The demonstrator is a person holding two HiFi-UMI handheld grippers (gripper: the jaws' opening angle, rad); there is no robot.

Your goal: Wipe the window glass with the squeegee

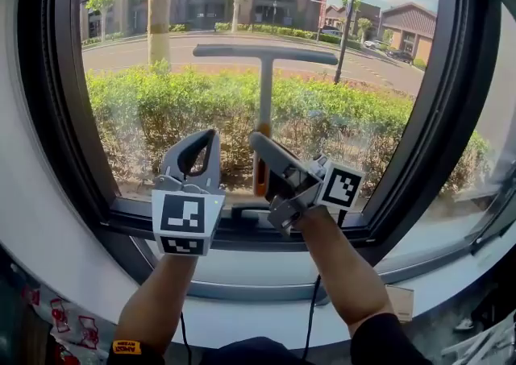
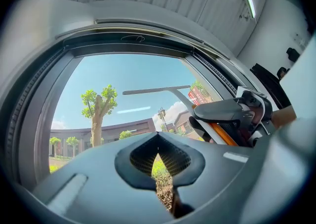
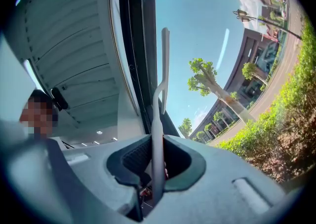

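The squeegee (image 1: 265, 89) stands upright against the window glass (image 1: 153, 105), with its grey T-shaped blade (image 1: 264, 53) high on the pane and an orange handle (image 1: 259, 180) below. My right gripper (image 1: 262, 146) is shut on the squeegee's handle; in the right gripper view the grey shaft (image 3: 157, 129) runs up between the jaws of that gripper (image 3: 157, 161). To its left my left gripper (image 1: 205, 139) is held near the glass, shut and empty, its tips meeting (image 2: 158, 138). From the left gripper view the blade (image 2: 155, 90) and the right gripper (image 2: 229, 113) show at the right.
A dark window frame (image 1: 68, 114) surrounds the pane, with its bottom rail (image 1: 242, 225) just under the grippers. A white sill (image 1: 274, 311) lies below it. A black cable (image 1: 311, 315) hangs from the right gripper. Outside are a hedge (image 1: 339, 118) and a tree trunk (image 1: 160, 9).
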